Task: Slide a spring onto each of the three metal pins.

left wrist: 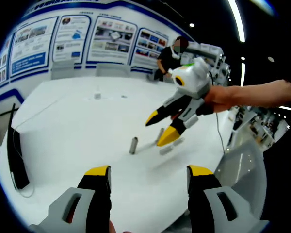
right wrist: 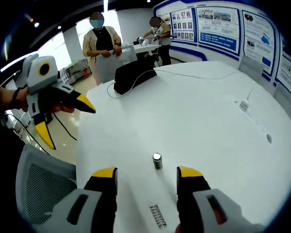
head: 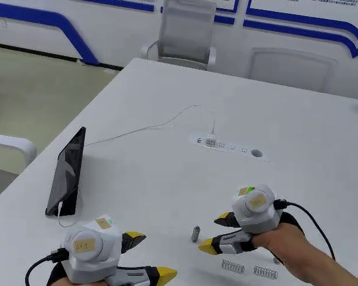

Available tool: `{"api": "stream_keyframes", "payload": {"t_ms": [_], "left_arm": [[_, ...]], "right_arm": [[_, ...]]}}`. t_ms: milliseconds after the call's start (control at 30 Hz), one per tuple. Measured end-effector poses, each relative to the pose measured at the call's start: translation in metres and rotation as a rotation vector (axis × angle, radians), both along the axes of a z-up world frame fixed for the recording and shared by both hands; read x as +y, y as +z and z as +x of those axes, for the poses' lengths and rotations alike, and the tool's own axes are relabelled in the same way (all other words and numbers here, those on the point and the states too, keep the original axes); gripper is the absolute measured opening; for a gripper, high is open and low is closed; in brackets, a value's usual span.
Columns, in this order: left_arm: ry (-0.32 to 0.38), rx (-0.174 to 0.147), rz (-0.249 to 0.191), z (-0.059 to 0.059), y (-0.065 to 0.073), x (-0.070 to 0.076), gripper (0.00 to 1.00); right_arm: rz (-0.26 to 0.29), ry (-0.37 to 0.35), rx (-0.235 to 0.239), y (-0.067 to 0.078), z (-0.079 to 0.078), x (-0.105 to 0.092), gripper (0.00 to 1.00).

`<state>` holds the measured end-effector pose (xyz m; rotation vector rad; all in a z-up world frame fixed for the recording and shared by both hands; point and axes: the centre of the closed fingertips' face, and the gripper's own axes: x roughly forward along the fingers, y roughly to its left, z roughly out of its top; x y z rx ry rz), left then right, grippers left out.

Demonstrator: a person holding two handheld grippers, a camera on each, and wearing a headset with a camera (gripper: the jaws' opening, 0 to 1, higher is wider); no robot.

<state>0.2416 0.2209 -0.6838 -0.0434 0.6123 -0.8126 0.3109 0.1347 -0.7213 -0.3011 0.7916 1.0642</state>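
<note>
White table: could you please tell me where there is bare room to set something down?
Bare: the wide middle of the white table, between the black upright tablet, the white socket strip and the upright metal pin. Crowded: the near edge, with that pin, loose coiled metal springs, left gripper and right gripper.

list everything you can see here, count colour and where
table: one, white, under everything
tablet: one, black, propped near the left edge
cable: one, white, across the table to the socket strip
socket strip: one, white, set into the table's middle
upright pin: one, metal, ribbed like a spring, between the grippers
loose springs: at least two, metal, flat near the table's front edge
chair: one, grey, far edge
people: two, standing beyond the table
left gripper: grey, yellow tips, open, lower left
right gripper: same colours, open, beside the pin
</note>
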Motion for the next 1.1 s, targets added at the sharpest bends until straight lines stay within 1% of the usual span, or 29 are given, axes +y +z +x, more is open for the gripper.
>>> {"api": "stream_keyframes", "payload": {"t_ms": [167, 333, 433, 533, 733, 867, 1000, 1100], "left_arm": [[-0.016, -0.004, 0.003, 0.001, 0.001, -0.006, 0.65], [-0.025, -0.004, 0.005, 0.001, 0.001, -0.010, 0.65], [-0.032, 0.002, 0.010, 0.002, -0.001, -0.012, 0.65], [-0.038, 0.007, 0.013, 0.002, -0.003, -0.014, 0.65], [-0.050, 0.012, 0.018, 0.004, -0.007, -0.018, 0.66], [-0.058, 0.016, 0.021, 0.006, -0.009, -0.022, 0.66], [-0.068, 0.018, 0.024, 0.007, -0.010, -0.027, 0.67], [-0.078, 0.018, 0.028, 0.009, -0.011, -0.030, 0.67]], "right_arm": [[0.015, -0.040, -0.013, 0.004, -0.004, -0.009, 0.53], [0.060, -0.107, -0.023, 0.010, -0.007, -0.020, 0.55], [0.089, -0.152, -0.028, 0.014, -0.009, -0.028, 0.56], [0.104, -0.175, -0.030, 0.017, -0.013, -0.035, 0.59], [0.105, -0.217, -0.043, 0.019, -0.019, -0.051, 0.63], [0.115, -0.261, -0.050, 0.020, -0.021, -0.064, 0.64], [0.124, -0.289, -0.046, 0.020, -0.025, -0.076, 0.66], [0.123, -0.309, -0.039, 0.017, -0.030, -0.086, 0.68]]}}
